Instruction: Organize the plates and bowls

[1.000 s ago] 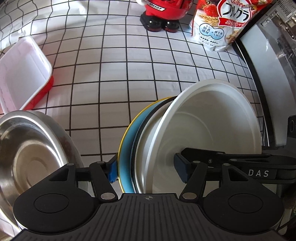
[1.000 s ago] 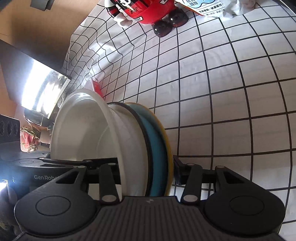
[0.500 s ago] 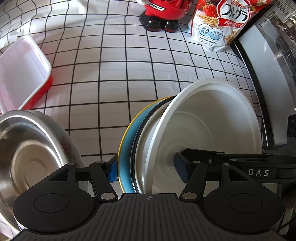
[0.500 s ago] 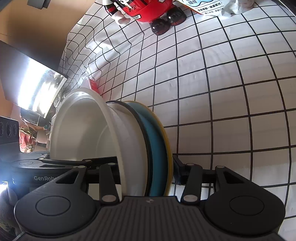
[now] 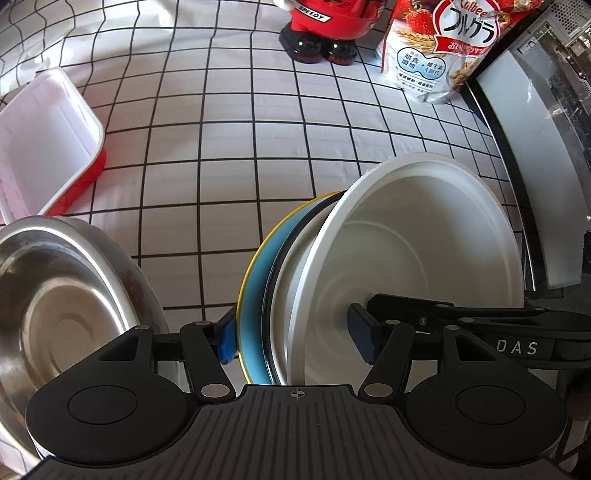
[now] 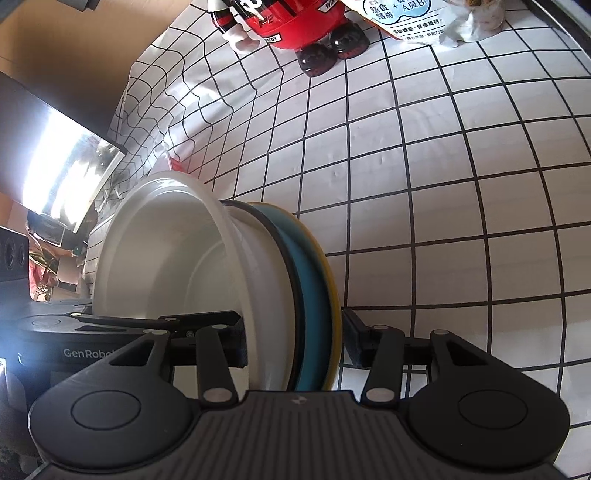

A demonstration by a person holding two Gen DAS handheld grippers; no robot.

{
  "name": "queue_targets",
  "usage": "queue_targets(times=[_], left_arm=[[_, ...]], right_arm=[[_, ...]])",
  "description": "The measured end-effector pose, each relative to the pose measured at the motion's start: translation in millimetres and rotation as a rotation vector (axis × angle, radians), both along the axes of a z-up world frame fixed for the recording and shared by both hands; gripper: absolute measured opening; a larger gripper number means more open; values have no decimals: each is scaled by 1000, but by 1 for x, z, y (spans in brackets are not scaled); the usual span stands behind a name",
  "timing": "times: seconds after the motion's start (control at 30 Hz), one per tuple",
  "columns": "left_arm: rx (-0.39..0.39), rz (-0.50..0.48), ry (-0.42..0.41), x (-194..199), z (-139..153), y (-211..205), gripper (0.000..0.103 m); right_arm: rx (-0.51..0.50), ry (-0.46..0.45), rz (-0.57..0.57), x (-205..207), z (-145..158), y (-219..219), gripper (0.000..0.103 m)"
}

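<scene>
White cloth ruled in a black grid (image 5: 229,155) covers the table, with a red toy figure (image 5: 325,26) and a granola bag (image 5: 439,51) at the far edge, a red-and-white tray (image 5: 44,140) off to one side and a steel bowl (image 5: 62,295) beside the left gripper (image 5: 295,338). Both tools grip the same nested stack, held on edge above the cloth: a white bowl (image 5: 424,251), a white dish with a black rim (image 5: 284,280) behind it, and a blue plate with a yellow rim (image 5: 255,295) at the back. The left gripper is clamped across all three, one blue pad on the plate's back, the other inside the bowl. The right gripper (image 6: 293,343) is clamped on the stack from the opposite side, one pad on the yellow rim, the other against the bowl's wall. To finish well, I judge both clamps should keep even pressure so no piece slips out, the stack should be tipped flat slowly with the plate lowermost, set on open cloth apart from the steel bowl, and the pads opened only once it rests.
</scene>
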State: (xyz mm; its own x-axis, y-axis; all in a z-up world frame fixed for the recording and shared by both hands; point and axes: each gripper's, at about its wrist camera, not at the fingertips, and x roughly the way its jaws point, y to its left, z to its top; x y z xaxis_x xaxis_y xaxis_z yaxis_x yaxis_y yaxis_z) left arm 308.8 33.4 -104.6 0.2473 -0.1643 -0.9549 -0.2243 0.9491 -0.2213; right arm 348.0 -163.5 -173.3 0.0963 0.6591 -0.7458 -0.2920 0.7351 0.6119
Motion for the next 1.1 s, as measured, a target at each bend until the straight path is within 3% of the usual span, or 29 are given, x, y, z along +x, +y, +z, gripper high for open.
queue_targets(times=[0.3, 1.1], left_arm=[[1, -2, 1, 0, 1, 0, 65], [15, -36, 14, 2, 2, -2, 64]], right_arm=[[-81, -92, 18, -5, 12, 5, 47], [-81, -55, 9, -5, 12, 3, 48]])
